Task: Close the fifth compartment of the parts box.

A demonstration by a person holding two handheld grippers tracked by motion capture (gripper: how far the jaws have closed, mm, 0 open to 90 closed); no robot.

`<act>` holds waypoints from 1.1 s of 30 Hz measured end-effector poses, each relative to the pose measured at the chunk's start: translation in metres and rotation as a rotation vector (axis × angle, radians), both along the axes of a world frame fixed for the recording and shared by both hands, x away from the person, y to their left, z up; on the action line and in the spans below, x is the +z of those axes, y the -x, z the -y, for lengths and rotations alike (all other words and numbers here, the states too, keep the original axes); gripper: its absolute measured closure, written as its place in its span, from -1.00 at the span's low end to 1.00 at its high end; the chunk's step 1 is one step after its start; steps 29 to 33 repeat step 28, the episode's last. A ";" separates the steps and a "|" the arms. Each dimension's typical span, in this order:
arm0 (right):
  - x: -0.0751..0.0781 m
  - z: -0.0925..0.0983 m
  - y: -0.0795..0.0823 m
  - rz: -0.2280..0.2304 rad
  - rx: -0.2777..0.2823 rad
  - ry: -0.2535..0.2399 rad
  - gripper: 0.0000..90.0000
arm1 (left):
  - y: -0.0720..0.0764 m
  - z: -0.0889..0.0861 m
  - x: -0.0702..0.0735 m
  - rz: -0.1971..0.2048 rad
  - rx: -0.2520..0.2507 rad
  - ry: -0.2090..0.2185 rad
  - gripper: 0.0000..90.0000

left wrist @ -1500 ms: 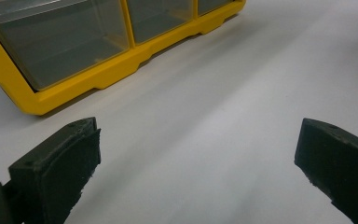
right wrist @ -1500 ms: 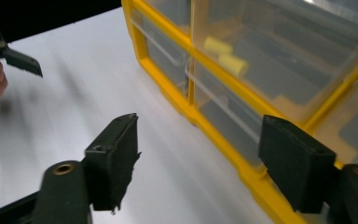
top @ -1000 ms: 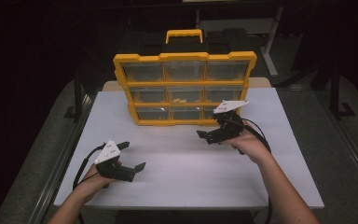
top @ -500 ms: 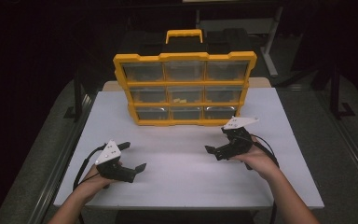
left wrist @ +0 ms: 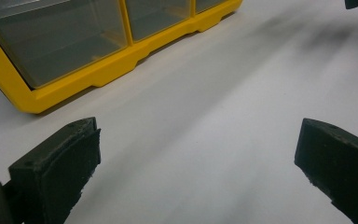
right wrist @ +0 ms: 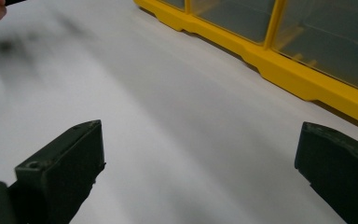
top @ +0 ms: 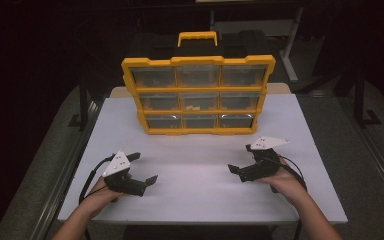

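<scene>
High view, near to far: left gripper (top: 142, 169) at the near left of the white table (top: 200, 200), jaws spread wide, nothing between them; right gripper (top: 240, 160) at the near right, jaws also gaping and empty, having just finished opening. Both rest low over bare tabletop, pointing inward and away. Yellow drawer organizer (top: 198, 95) stands upright at the far middle, long axis running left to right, well apart from both. Right gripper looks slightly nearer its bottom row; right gripper view shows that lower frame (right wrist: 279, 65) ahead to the right.
</scene>
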State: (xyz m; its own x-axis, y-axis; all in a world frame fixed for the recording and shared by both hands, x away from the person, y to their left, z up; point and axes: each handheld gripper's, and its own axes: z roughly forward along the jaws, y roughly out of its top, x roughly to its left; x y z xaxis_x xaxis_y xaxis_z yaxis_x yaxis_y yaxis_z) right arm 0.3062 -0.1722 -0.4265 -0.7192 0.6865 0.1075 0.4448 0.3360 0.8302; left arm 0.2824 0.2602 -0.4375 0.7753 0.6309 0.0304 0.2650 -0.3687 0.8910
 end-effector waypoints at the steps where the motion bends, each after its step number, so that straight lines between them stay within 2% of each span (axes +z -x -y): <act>1: -0.001 0.002 0.001 0.002 -0.002 -0.002 -0.98 | 0.000 0.000 0.000 -0.001 0.001 0.001 -1.00; 16: -0.012 0.020 0.019 0.007 -0.029 -0.010 -1.00 | 0.000 0.001 -0.001 -0.004 -0.002 -0.003 -1.00; 22: -0.018 0.025 0.025 -0.001 -0.032 0.004 -1.00 | 0.000 0.001 -0.002 -0.008 -0.004 -0.007 -1.00; 25: -0.021 0.026 0.026 -0.006 -0.023 0.034 -1.00 | 0.000 0.001 -0.003 -0.014 -0.002 -0.015 -1.00; 28: -0.025 0.026 0.025 -0.013 -0.029 0.061 -1.00 | -0.002 0.002 -0.007 -0.050 0.003 -0.061 -1.00; 33: -0.025 0.026 0.025 -0.013 -0.029 0.061 -1.00 | -0.002 0.002 -0.007 -0.050 0.003 -0.061 -1.00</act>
